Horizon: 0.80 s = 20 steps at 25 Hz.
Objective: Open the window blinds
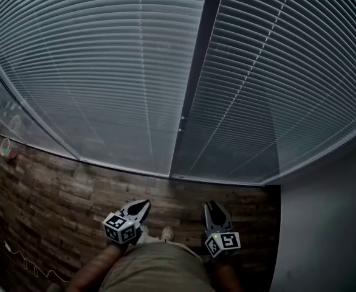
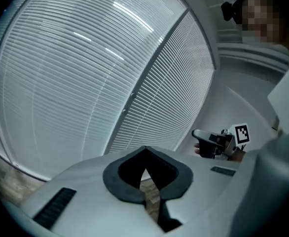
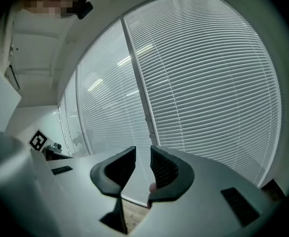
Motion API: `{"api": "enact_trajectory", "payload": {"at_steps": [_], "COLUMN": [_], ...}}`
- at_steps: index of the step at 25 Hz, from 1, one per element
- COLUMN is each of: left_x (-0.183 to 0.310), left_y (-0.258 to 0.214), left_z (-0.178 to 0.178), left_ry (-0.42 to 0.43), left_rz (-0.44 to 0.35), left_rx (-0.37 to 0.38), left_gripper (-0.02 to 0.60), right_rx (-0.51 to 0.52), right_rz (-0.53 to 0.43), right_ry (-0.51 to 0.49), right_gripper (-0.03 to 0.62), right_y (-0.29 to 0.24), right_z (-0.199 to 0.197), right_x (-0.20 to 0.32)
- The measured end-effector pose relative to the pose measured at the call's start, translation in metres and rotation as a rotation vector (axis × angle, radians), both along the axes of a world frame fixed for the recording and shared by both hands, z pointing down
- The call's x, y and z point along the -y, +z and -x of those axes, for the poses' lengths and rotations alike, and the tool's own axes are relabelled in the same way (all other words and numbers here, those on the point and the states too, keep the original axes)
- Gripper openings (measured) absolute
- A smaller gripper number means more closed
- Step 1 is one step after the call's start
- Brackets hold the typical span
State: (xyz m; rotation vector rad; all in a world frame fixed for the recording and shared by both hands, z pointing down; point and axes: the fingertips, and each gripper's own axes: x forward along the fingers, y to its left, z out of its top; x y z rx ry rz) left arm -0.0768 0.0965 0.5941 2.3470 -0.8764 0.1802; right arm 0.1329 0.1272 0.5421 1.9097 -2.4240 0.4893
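Closed white slatted blinds fill the window in two panels, a left one [image 1: 105, 72] and a right one [image 1: 287, 84], split by a dark upright frame bar [image 1: 193, 84]. A small fitting [image 1: 181, 121] sits on that bar. Both grippers are held low in front of the person, well short of the blinds. My left gripper [image 1: 143, 206] has its jaw tips touching [image 2: 144, 150] with nothing between them. My right gripper [image 1: 212, 207] shows a narrow empty gap [image 3: 143, 154] between its jaws and points at the frame bar [image 3: 137, 78]. The right gripper [image 2: 211, 143] also shows in the left gripper view.
Wood-plank floor [image 1: 62, 193] runs under the window. A grey wall [image 1: 324, 224] closes the right side. A roll of tape [image 1: 6, 148] and small items lie at the far left. A thin white cable [image 1: 26, 261] trails on the floor at lower left.
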Motion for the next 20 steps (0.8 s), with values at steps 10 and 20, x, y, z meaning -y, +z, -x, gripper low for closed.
{"api": "enact_trajectory", "payload": {"at_steps": [10, 20], "left_x": [-0.012, -0.024], "left_y": [0.000, 0.020], "left_z": [-0.009, -0.008], "left_ry": [-0.027, -0.063], "left_rz": [-0.027, -0.022], "left_rx": [0.043, 0.049], "left_gripper": [0.012, 0.012], "right_rx": [0.013, 0.022], "right_rz": [-0.004, -0.001], "right_ry": [-0.020, -0.043], "right_gripper": [0.097, 0.091], "right_y": [0.003, 0.023], "right_z": [-0.017, -0.019], "right_x": [-0.006, -0.013]}}
